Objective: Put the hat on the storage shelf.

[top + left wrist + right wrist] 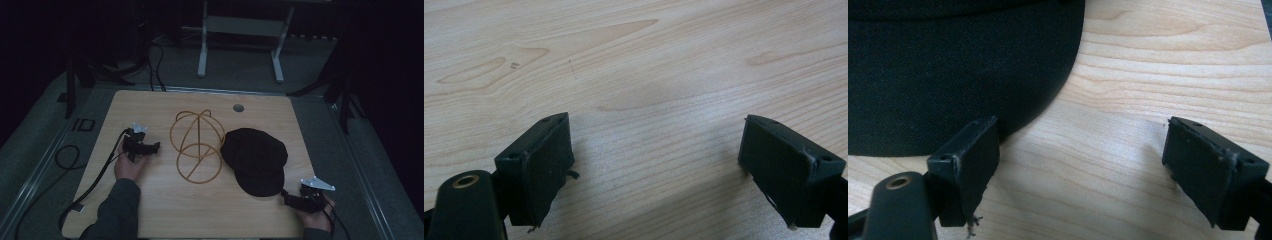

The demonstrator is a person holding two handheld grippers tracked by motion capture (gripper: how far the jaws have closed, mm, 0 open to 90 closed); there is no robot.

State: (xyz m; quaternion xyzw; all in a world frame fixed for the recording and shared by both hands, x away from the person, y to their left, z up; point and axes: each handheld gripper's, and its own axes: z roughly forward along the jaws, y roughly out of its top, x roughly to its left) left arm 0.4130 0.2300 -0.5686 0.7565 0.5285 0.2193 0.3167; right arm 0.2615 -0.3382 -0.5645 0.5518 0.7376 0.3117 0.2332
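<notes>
The hat (256,159) looked soft and light; its stiff brim seemed best to grab. The right gripper (1080,165) was spread wide beside it.

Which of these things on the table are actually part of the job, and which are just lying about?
Part of the job:
- black cap, next to the right hand-held gripper, whose jaws are open
- gold wire hat stand, beside the cap
- left hand-held gripper, open over bare wood

Just lying about:
- metal desk frame on the floor behind the table
- loose black cables on the floor
</notes>
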